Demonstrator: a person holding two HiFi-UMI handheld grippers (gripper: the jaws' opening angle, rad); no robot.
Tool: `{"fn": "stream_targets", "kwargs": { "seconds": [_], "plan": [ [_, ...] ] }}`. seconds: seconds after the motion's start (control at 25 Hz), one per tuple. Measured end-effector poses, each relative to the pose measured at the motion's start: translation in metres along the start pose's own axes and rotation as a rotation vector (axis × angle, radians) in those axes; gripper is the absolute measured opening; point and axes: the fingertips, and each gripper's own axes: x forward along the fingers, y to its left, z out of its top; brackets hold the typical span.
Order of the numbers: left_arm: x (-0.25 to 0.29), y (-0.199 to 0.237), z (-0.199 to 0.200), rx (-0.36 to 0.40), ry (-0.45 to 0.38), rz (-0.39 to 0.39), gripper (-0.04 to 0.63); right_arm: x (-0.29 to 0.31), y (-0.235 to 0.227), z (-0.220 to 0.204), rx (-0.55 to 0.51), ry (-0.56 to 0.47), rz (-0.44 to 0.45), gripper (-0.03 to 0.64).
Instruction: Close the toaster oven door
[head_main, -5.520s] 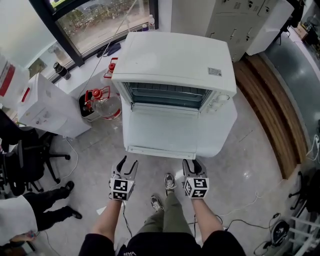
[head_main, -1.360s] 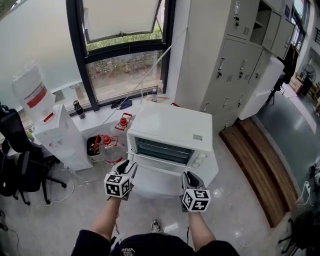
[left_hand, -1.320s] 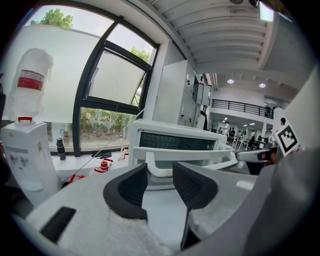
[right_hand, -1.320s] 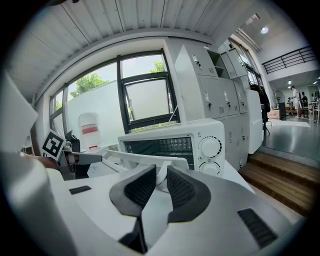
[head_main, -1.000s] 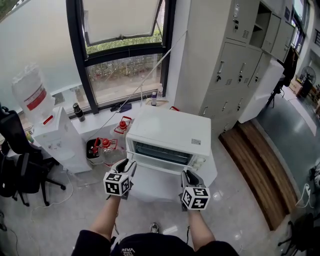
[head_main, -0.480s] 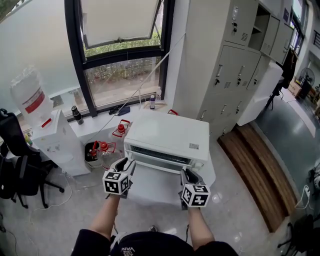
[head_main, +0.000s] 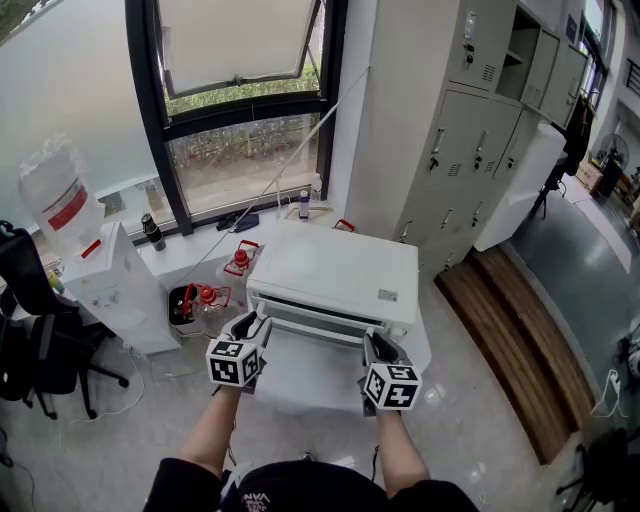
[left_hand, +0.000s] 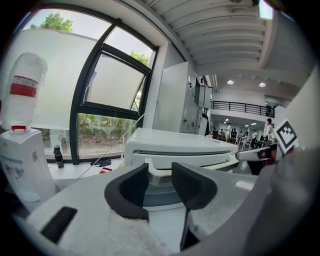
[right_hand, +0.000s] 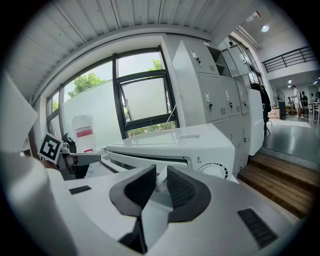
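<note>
A white toaster oven (head_main: 335, 265) stands in front of me below the window. Its door (head_main: 305, 365) is tilted up, and only a dark slit of the opening shows. My left gripper (head_main: 250, 325) is at the door's left front corner and my right gripper (head_main: 375, 345) at its right front corner. In the left gripper view the white door handle (left_hand: 150, 174) sits between the pads of the left gripper (left_hand: 160, 172). The right gripper (right_hand: 159, 182) has its pads closer together, with a white piece of the handle filling the gap. The oven's dial (right_hand: 214, 170) shows just beyond.
A water dispenser (head_main: 105, 270) with its bottle stands at the left. Red-capped jugs (head_main: 195, 300) sit beside the oven and an office chair (head_main: 40, 340) is at the far left. Grey lockers (head_main: 470, 120) and a wooden step (head_main: 500, 330) are on the right.
The door has swung up from lying flat, narrowing the opening to a slit. Both grippers have risen with its front edge and moved toward the oven.
</note>
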Motion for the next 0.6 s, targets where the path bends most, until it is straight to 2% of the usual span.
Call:
{"fn": "stream_targets", "kwargs": {
  "seconds": [0.6],
  "plan": [
    [0.0081,0.0027,-0.0016,0.036,0.054,0.003,0.127,0.0105,-0.0068,0.01,0.009,-0.02,-0.002,0.075]
  ]
}}
